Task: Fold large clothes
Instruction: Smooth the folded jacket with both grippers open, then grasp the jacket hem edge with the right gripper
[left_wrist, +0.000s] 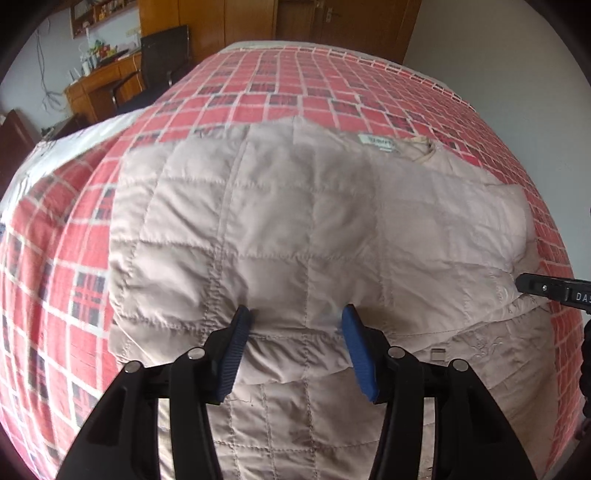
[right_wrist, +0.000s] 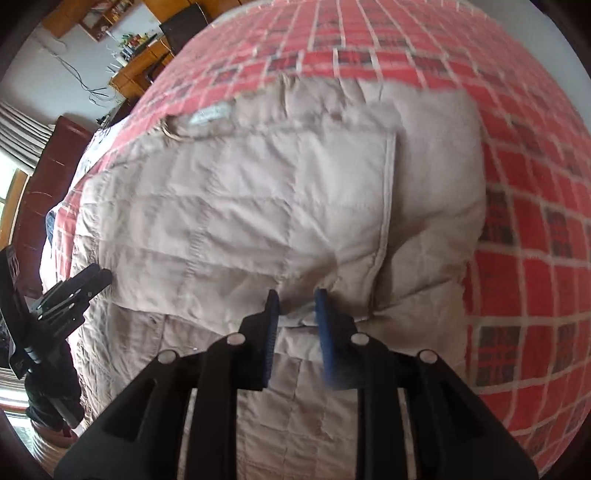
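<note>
Left claw (left_wrist: 295, 317) stood wide open, 2 tips touching the folded edge of the quilted jacket (left_wrist: 280, 206). Right claw (right_wrist: 297, 301) half open, straddling the same fold, gripping nothing.

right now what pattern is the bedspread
Red plaid, white lines with dark checked squares; the bedspread shows best in the left wrist view.

A pale beige quilted jacket (left_wrist: 280, 221) lies flat on the red checked bedspread (left_wrist: 295, 92), its near part doubled over itself, the collar with its white label (left_wrist: 376, 142) toward the bedspread's far end.
</note>
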